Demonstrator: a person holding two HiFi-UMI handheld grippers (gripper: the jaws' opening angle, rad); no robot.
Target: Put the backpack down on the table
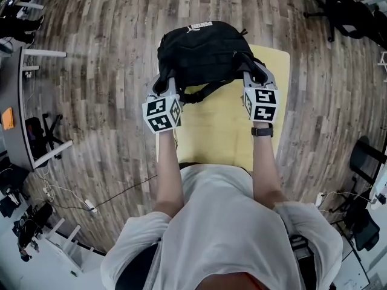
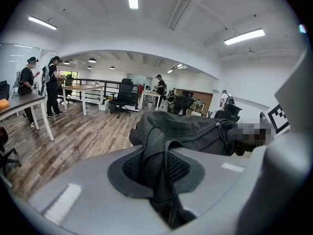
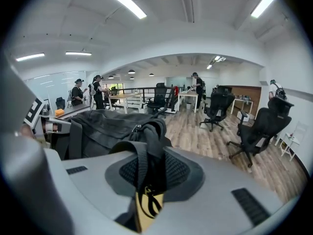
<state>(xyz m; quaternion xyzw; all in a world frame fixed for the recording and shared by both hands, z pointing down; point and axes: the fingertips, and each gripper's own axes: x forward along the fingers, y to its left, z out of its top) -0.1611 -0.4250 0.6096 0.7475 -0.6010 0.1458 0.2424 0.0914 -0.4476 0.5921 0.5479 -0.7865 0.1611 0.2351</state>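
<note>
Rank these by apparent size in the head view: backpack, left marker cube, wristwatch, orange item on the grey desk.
1. backpack
2. left marker cube
3. wristwatch and orange item: about alike, left unranked

**A:** Where is the backpack [image 1: 202, 50]?

**B:** At 12 o'clock, over the far end of the counter [image 1: 211, 135]. I can't tell if it touches.

**A:** And the tools?

**B:** The left tool [image 1: 165, 82] is at the backpack's 8 o'clock and the right tool [image 1: 250, 72] at its 4 o'clock. Each has a bit of the backpack pinched between its jaws.

**A:** What else?

**B:** A desk [image 1: 15, 101] at 9 o'clock and a chair [image 1: 347, 11] at 2 o'clock.
</note>
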